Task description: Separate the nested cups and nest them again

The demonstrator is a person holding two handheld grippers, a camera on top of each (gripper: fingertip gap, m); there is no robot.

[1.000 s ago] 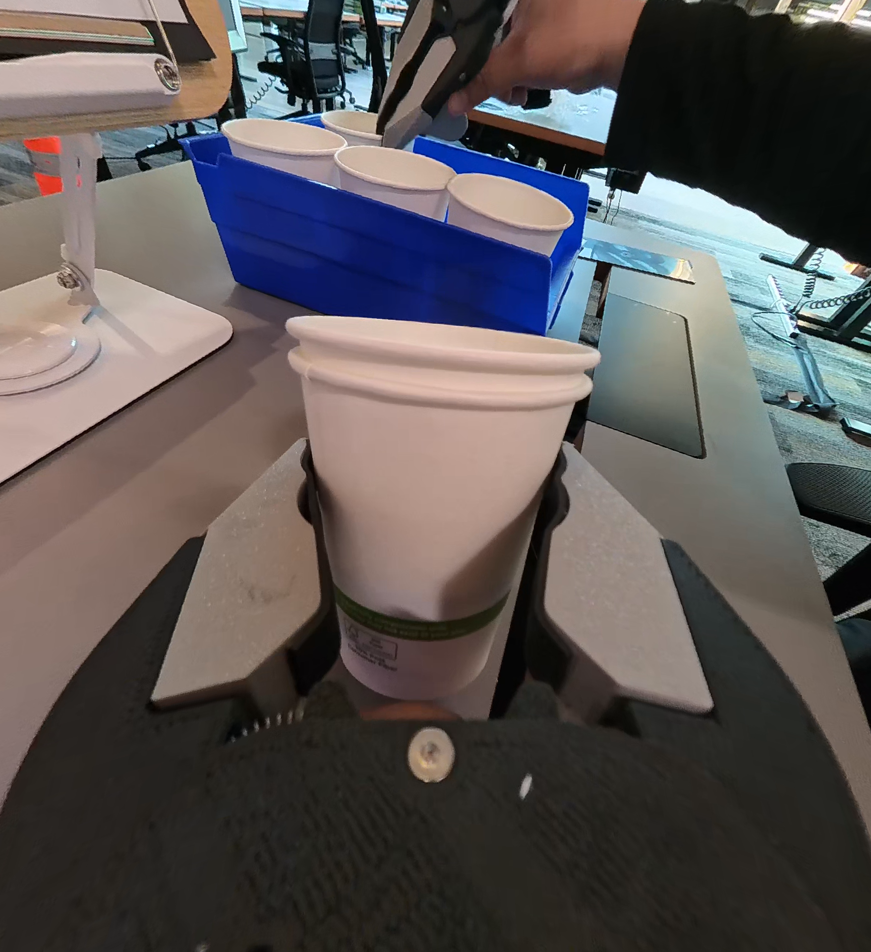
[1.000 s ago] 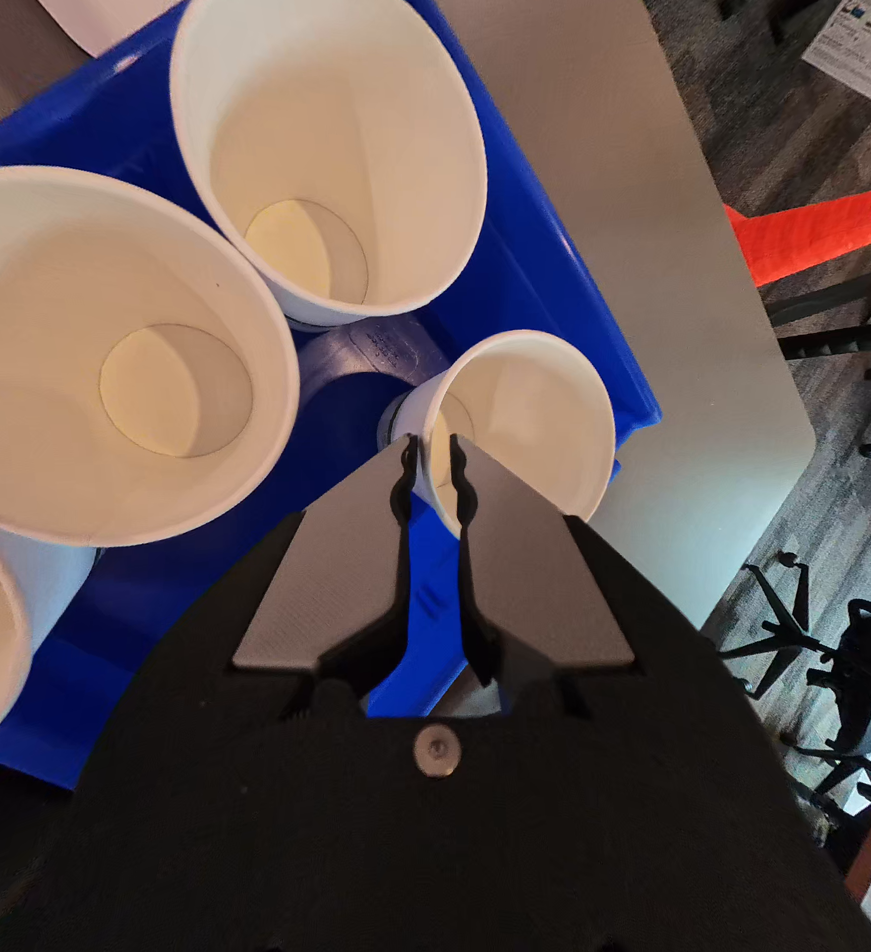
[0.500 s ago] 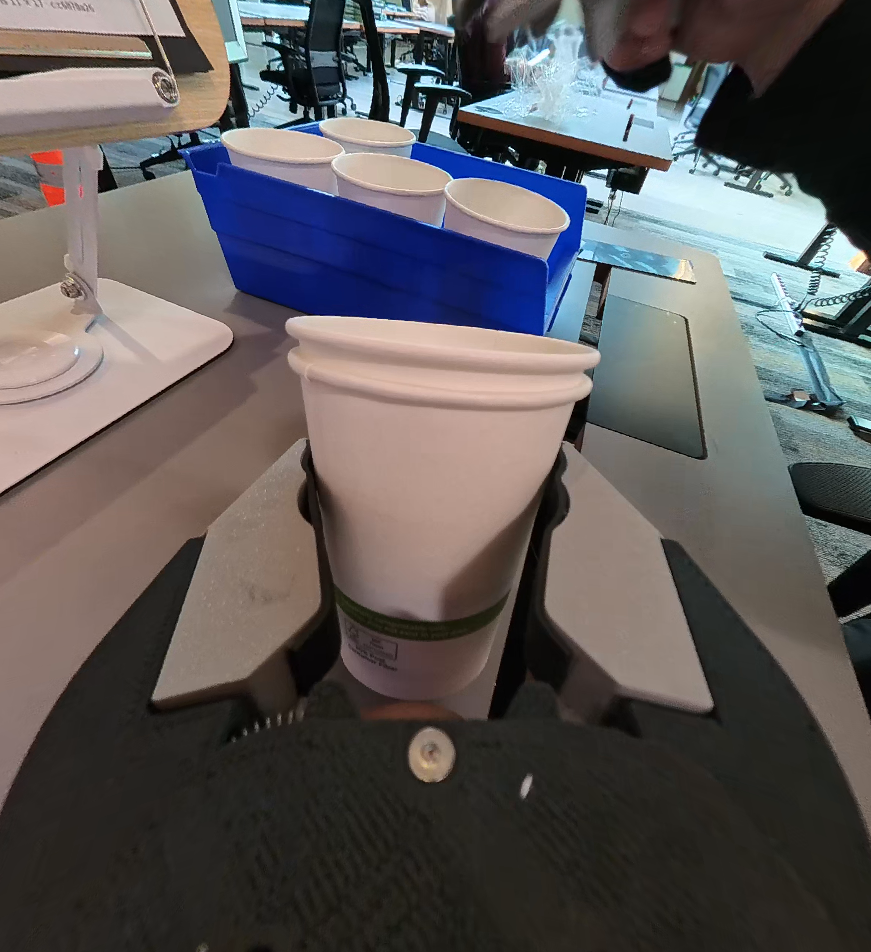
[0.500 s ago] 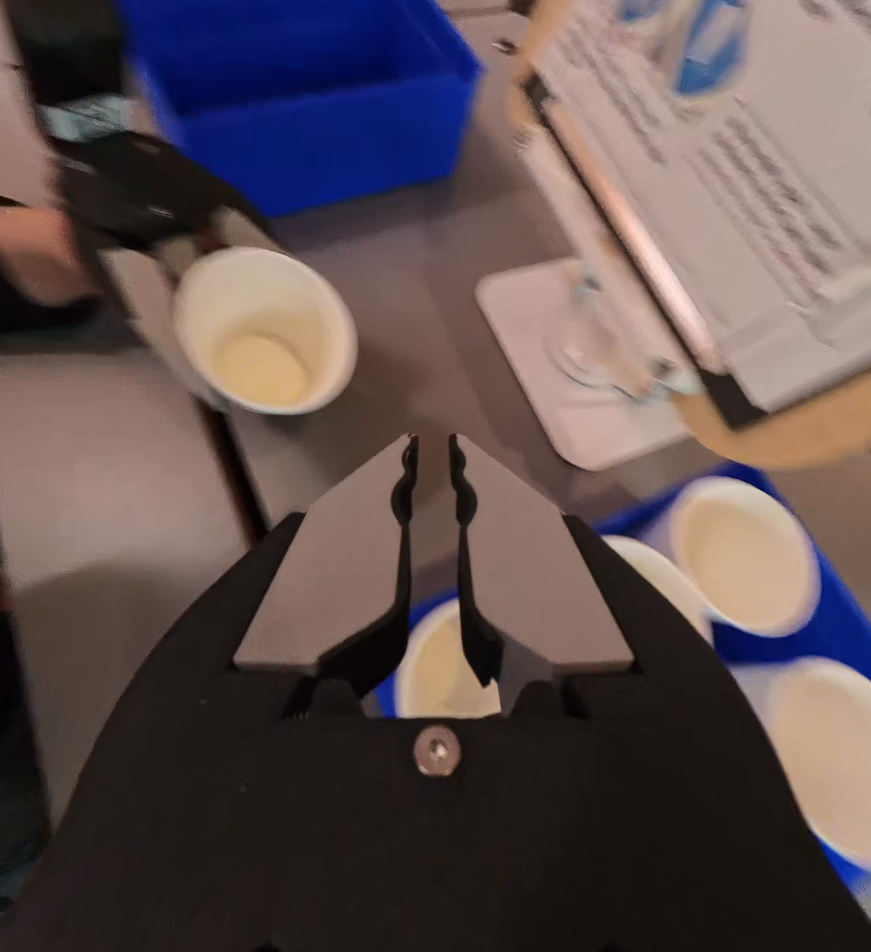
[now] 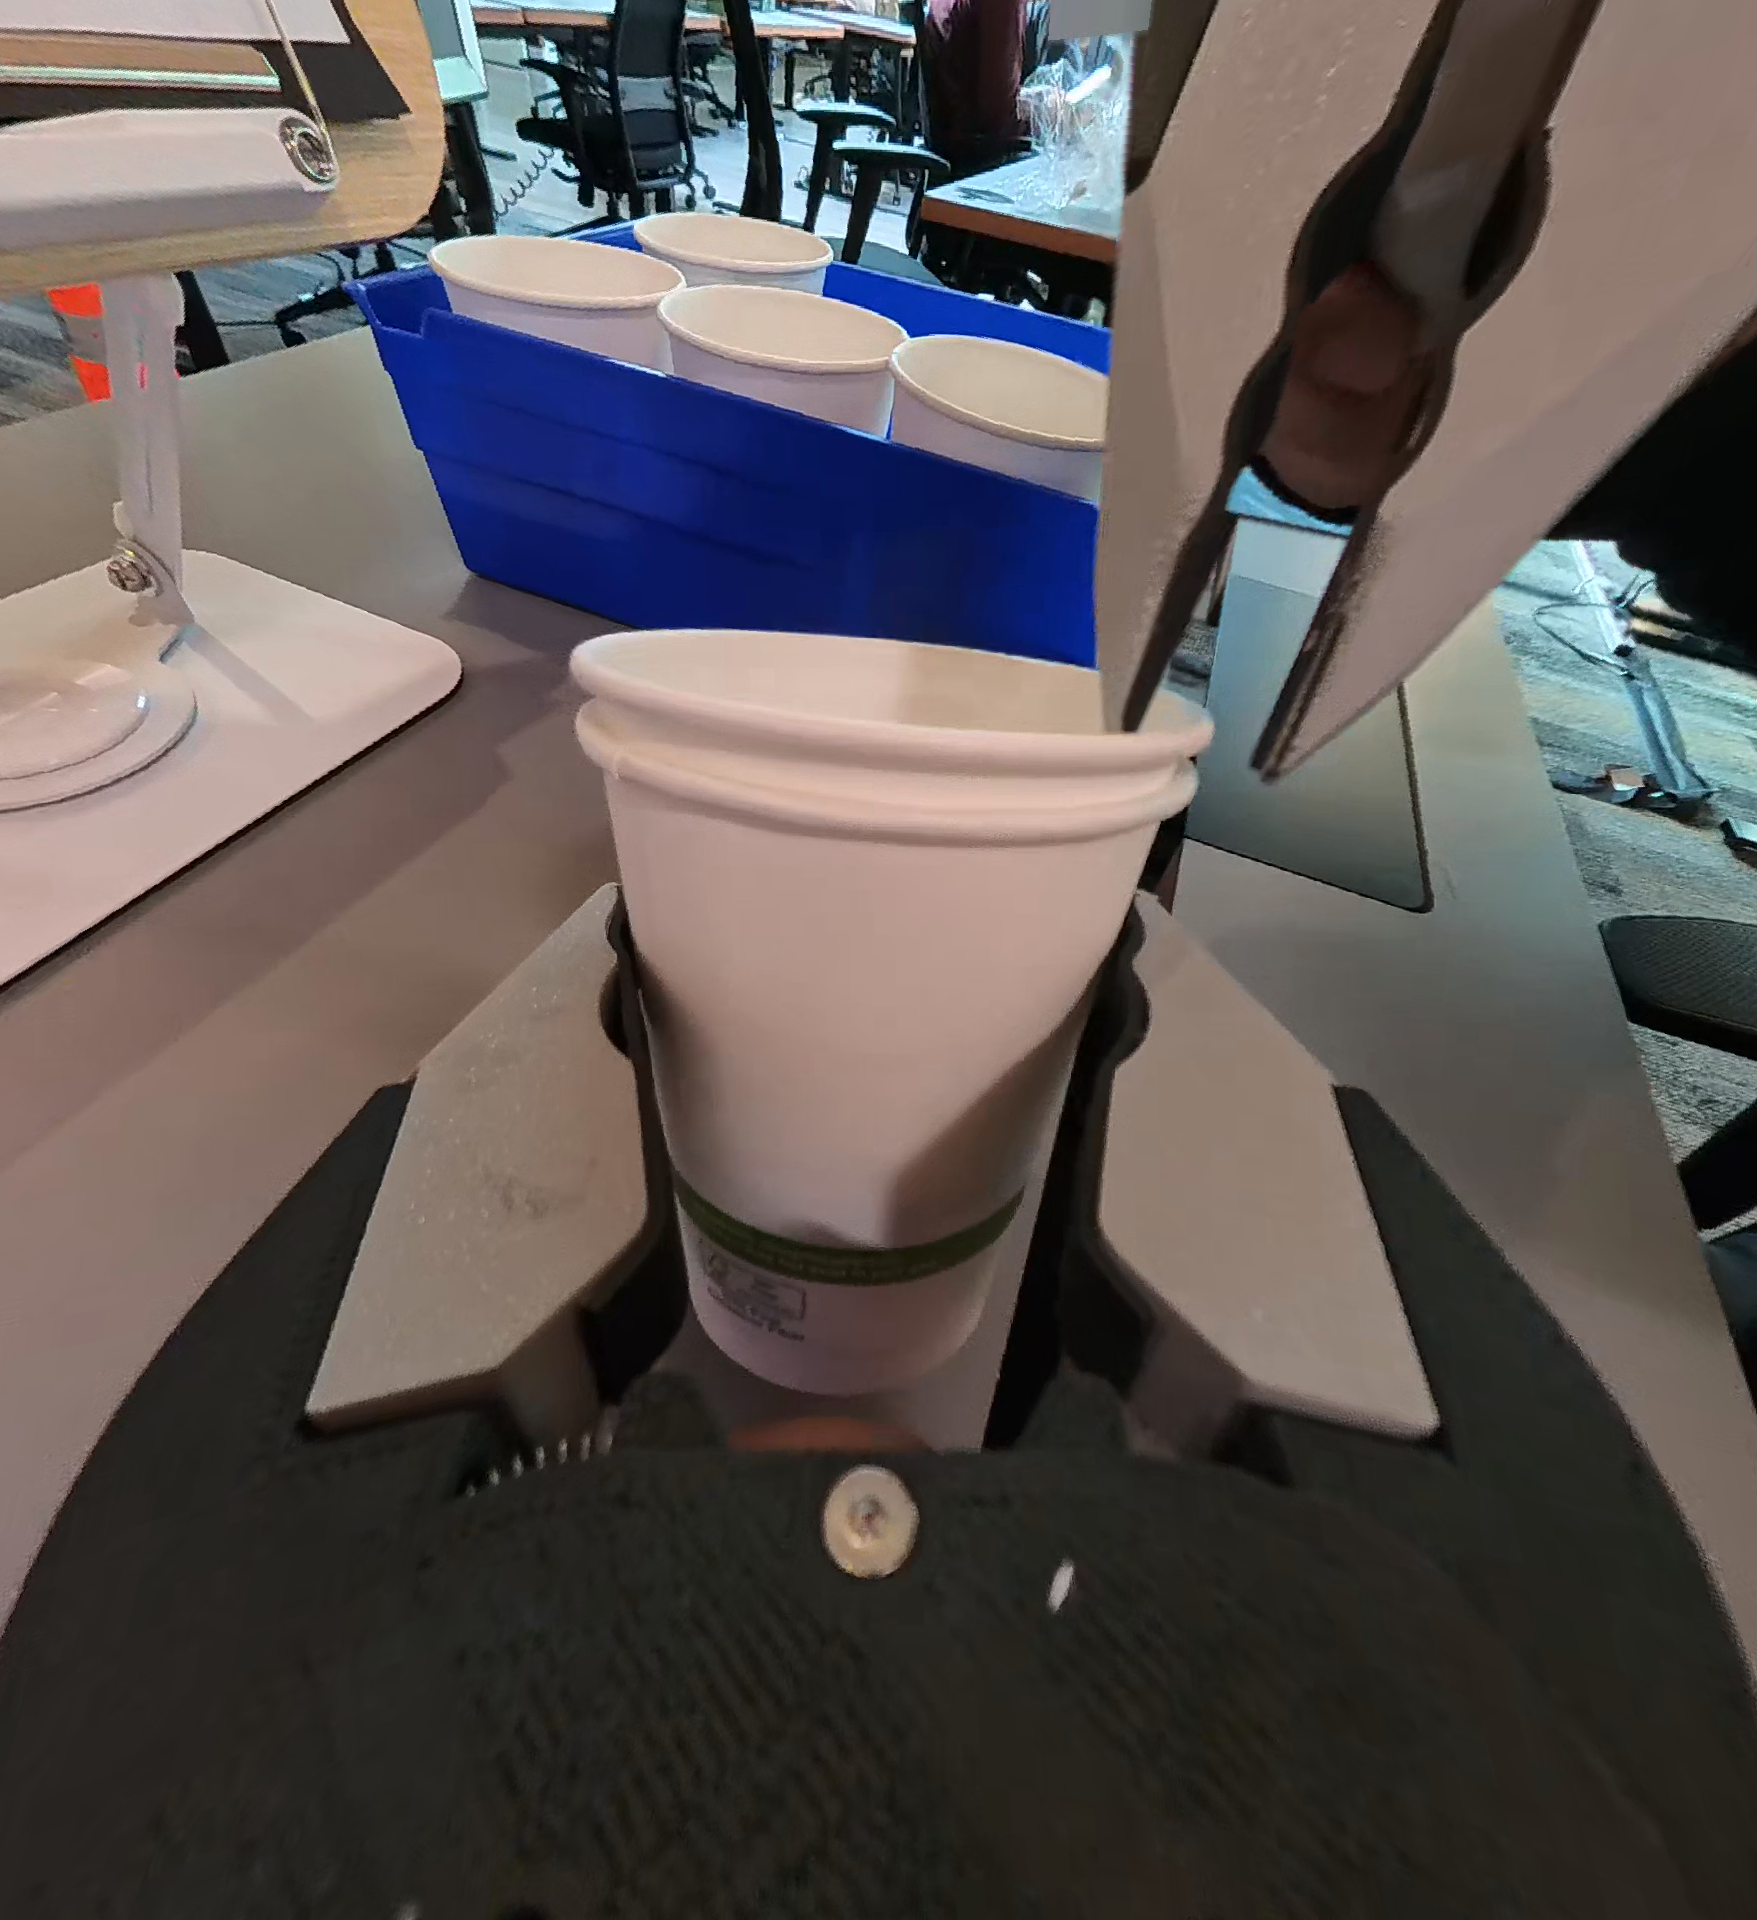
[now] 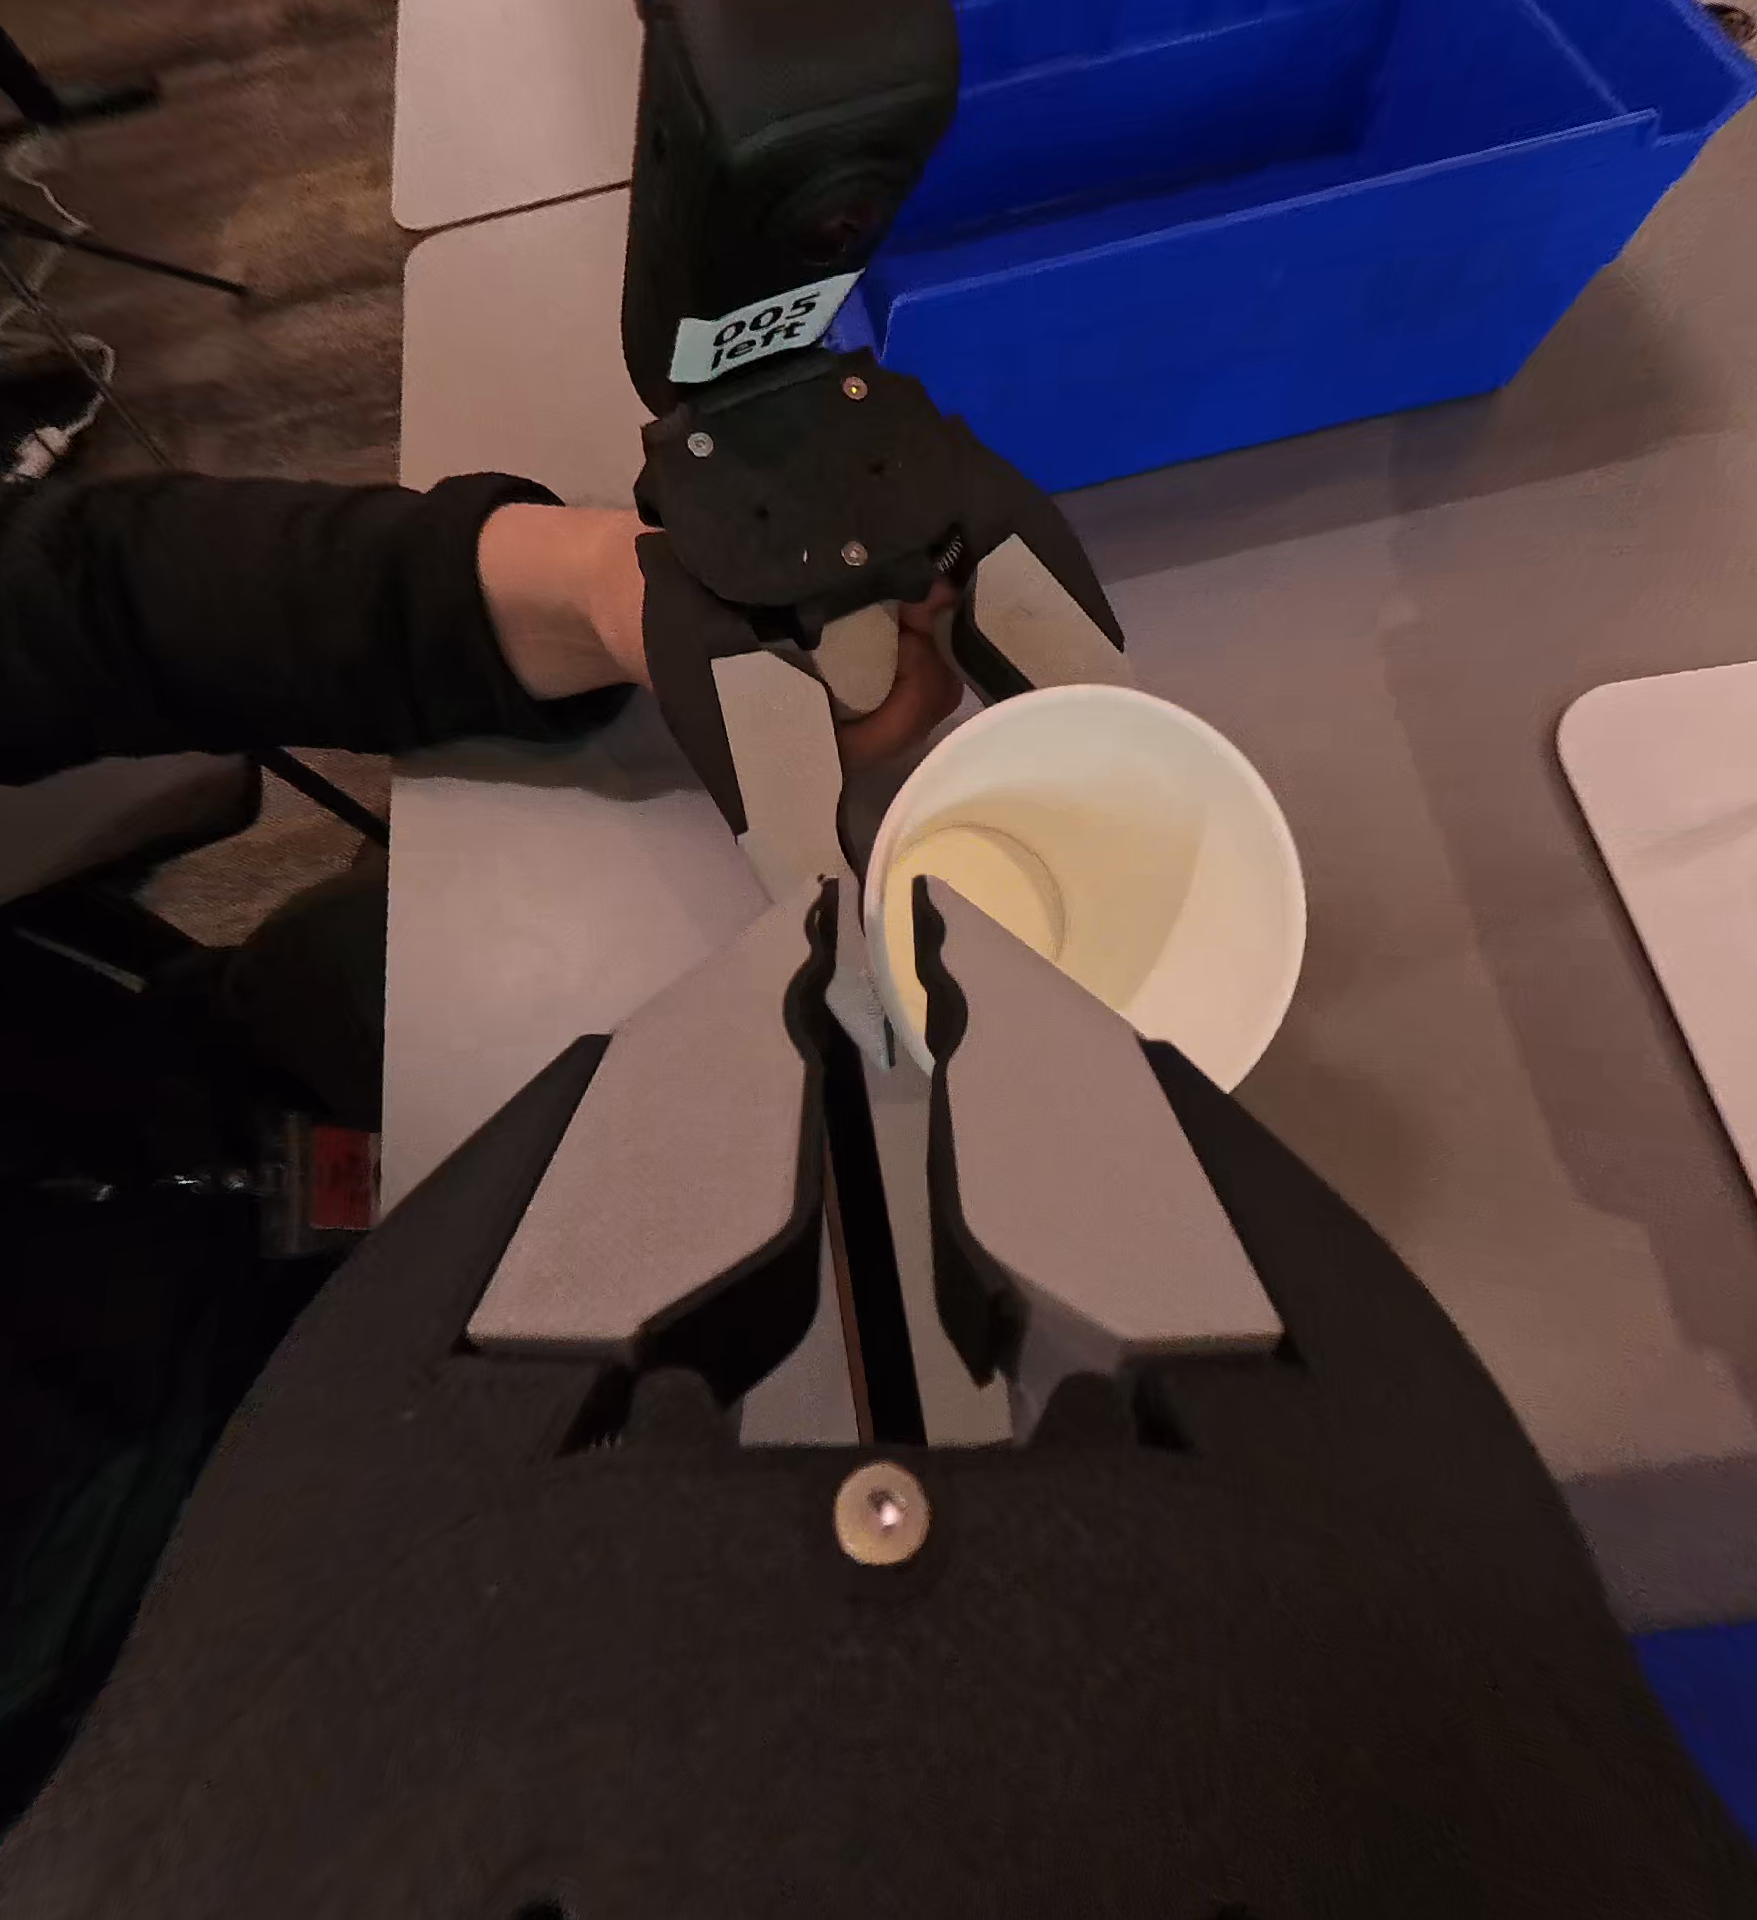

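Two nested white paper cups [image 5: 879, 987], with a green band near the base, stand upright in my left gripper [image 5: 879, 914], which is shut on the outer cup's lower wall above the grey table [image 5: 282, 1091]. My right gripper [image 5: 1201, 743] comes down from the upper right. Its jaws are a narrow gap apart and straddle the right rim, one finger inside the inner cup, one outside. In the right wrist view the cups [image 6: 1092, 883] show from above, and the rim runs between my right gripper's [image 6: 874, 888] tips without being pinched.
A blue bin [image 5: 749, 488] with several single white cups stands behind the stack. An empty blue bin [image 6: 1269, 291] lies beyond the left gripper. A white stand base [image 5: 178, 707] is at the left, under a wooden board. A black chair [image 5: 1736, 987] is off the table's right edge. Spacing between my two grippers at the tips: around 6 centimetres.
My right gripper left the blue bin's cups, swung across the table and came down onto the rim of the held stack. My left gripper and its cups stayed still.
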